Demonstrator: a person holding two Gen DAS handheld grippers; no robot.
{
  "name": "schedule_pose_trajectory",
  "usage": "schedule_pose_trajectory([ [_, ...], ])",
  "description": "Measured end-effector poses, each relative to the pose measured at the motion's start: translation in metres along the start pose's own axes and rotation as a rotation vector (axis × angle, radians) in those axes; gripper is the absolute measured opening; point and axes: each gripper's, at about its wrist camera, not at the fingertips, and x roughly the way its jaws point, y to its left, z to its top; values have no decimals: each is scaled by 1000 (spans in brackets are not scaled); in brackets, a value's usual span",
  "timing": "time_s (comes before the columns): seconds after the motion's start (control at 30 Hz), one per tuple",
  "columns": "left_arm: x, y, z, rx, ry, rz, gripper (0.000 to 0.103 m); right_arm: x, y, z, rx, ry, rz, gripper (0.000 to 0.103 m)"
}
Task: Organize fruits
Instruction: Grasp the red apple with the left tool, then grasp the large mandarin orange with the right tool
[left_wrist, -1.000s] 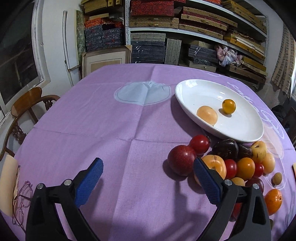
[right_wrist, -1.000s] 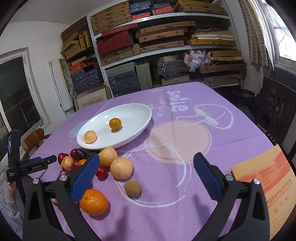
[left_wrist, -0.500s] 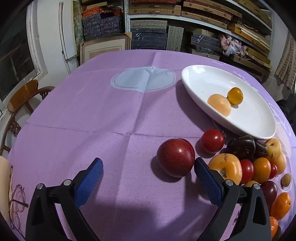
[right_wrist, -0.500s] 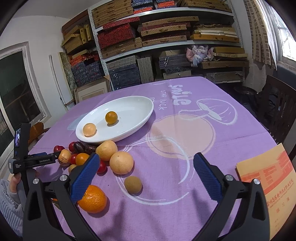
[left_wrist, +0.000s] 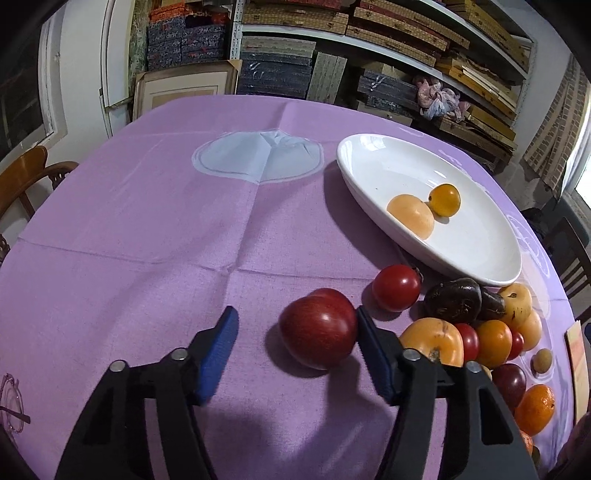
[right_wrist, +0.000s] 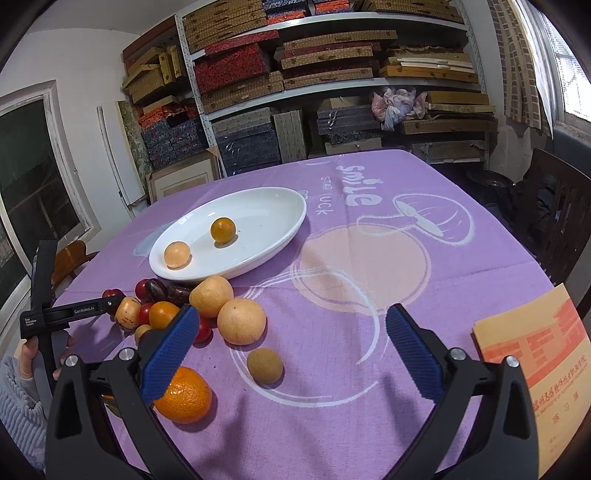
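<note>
A big dark red apple (left_wrist: 319, 332) lies on the purple cloth between the fingers of my left gripper (left_wrist: 295, 315). Its jaws are closing: the right pad (left_wrist: 369, 343) touches the apple's side, while the left pad (left_wrist: 218, 347) still stands clear of it. To the apple's right is a heap of fruit (left_wrist: 480, 332): tomatoes, a persimmon, dark figs and oranges. The white oval dish (left_wrist: 476, 236) beyond holds an apricot (left_wrist: 412, 216) and a small orange fruit (left_wrist: 445, 199). My right gripper (right_wrist: 291, 314) hangs open over the cloth with nothing gripped, near a grapefruit (right_wrist: 242, 321), an orange (right_wrist: 184, 395) and a small brown fruit (right_wrist: 265, 365).
An orange booklet (right_wrist: 535, 354) lies at the table's right edge. Wooden chairs stand at the left (left_wrist: 26, 177) and right (right_wrist: 554, 206). Glasses (left_wrist: 11, 398) rest at the near left edge. Shelves of boxes (right_wrist: 314, 74) fill the back wall. A hand (right_wrist: 27, 350) holds the left tool.
My left gripper moved forward and down so that the red apple now sits between its fingers, and its jaws have narrowed from wide open. The right gripper stayed put.
</note>
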Motion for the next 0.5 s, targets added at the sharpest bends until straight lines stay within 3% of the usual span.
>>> schedule_pose_trajectory([
  [0.13, 0, -1, -1, 5, -4, 7, 42, 2, 1, -1, -11, 3, -5, 99],
  [0.33, -5, 0, -6, 15, -3, -1, 42, 8, 9, -5, -47, 64, 63, 99],
  [0.5, -13, 3, -14, 19, -5, 48, 42, 5, 32, -17, -139, 105, 135, 99],
])
